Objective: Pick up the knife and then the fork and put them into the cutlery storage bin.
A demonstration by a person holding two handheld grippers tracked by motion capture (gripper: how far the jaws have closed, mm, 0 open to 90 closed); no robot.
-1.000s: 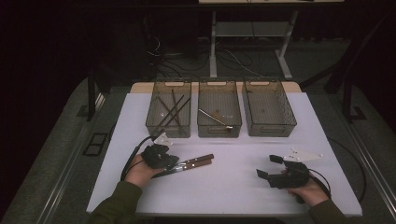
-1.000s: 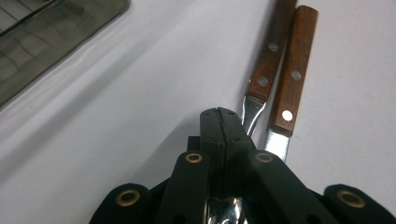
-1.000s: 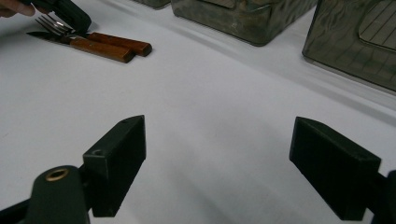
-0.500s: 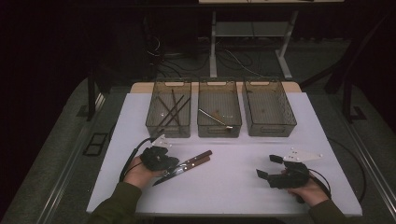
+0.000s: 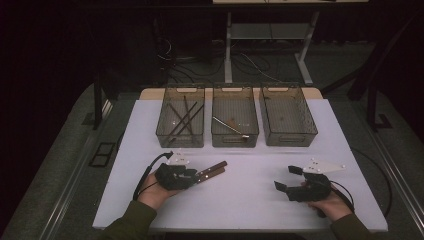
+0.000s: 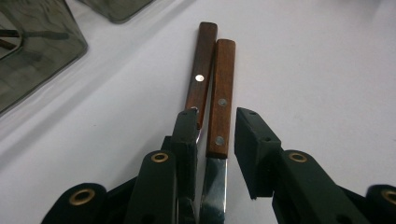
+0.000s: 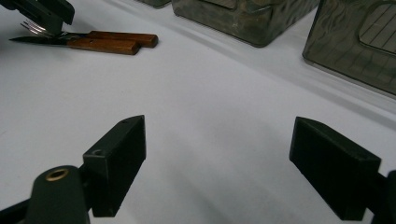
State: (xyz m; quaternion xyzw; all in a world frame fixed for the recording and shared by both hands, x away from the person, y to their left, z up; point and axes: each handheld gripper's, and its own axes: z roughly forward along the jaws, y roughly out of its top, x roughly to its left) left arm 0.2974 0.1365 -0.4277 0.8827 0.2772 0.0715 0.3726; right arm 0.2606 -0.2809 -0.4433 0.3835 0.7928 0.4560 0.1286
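Two wooden-handled pieces of cutlery, a knife (image 6: 220, 102) and a fork (image 6: 201, 70), are laid side by side and touching on the white bench (image 5: 250, 190), in front of the left bin (image 5: 181, 122) and the middle bin (image 5: 234, 121). Their handles are pointed away from the left claw (image 6: 212, 140), and the knife's blade runs back between its jaws. The left claw has just been opening: its jaws are set slightly apart around the two pieces, with a gap seen between the right pad and the knife's handle; whether the left pad touches the fork cannot be told. The right claw (image 7: 217, 163) is held well apart from the cutlery, low over bare bench, with its jaws spread wide and nothing between them. A third bin (image 5: 288, 116) is placed at the right of the row.
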